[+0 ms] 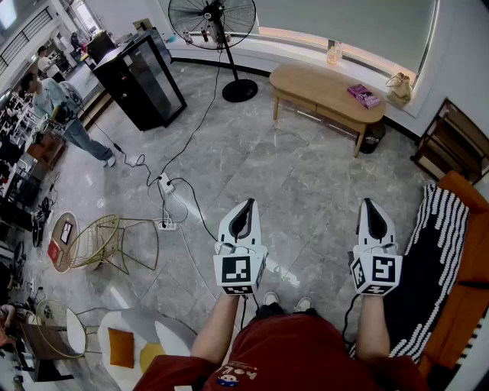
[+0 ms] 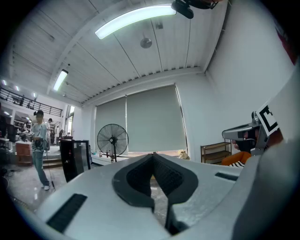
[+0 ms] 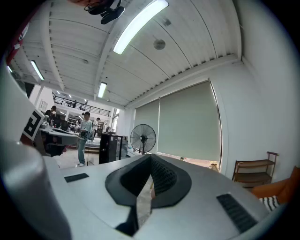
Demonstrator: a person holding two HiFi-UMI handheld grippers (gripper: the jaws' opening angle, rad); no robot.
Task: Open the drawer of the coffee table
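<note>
The wooden coffee table (image 1: 325, 88) stands across the room by the window, with a pink book (image 1: 363, 95) and a glass bottle (image 1: 333, 53) on top. Its drawer does not show from here. My left gripper (image 1: 248, 203) and right gripper (image 1: 370, 202) are held level side by side over the tiled floor, well short of the table. Both point toward it. In the left gripper view the left gripper (image 2: 153, 155) has its jaws closed tip to tip with nothing between them. The right gripper (image 3: 150, 156) looks the same, shut and empty.
A standing fan (image 1: 212, 23) and a black cabinet (image 1: 141, 76) stand far left, and cables run to a power strip (image 1: 166, 224) on the floor. A wire chair (image 1: 114, 240) is at my left. A striped rug (image 1: 435, 252), an orange sofa (image 1: 472, 252) and a shelf (image 1: 451, 145) line the right. A person (image 1: 61, 114) stands far left.
</note>
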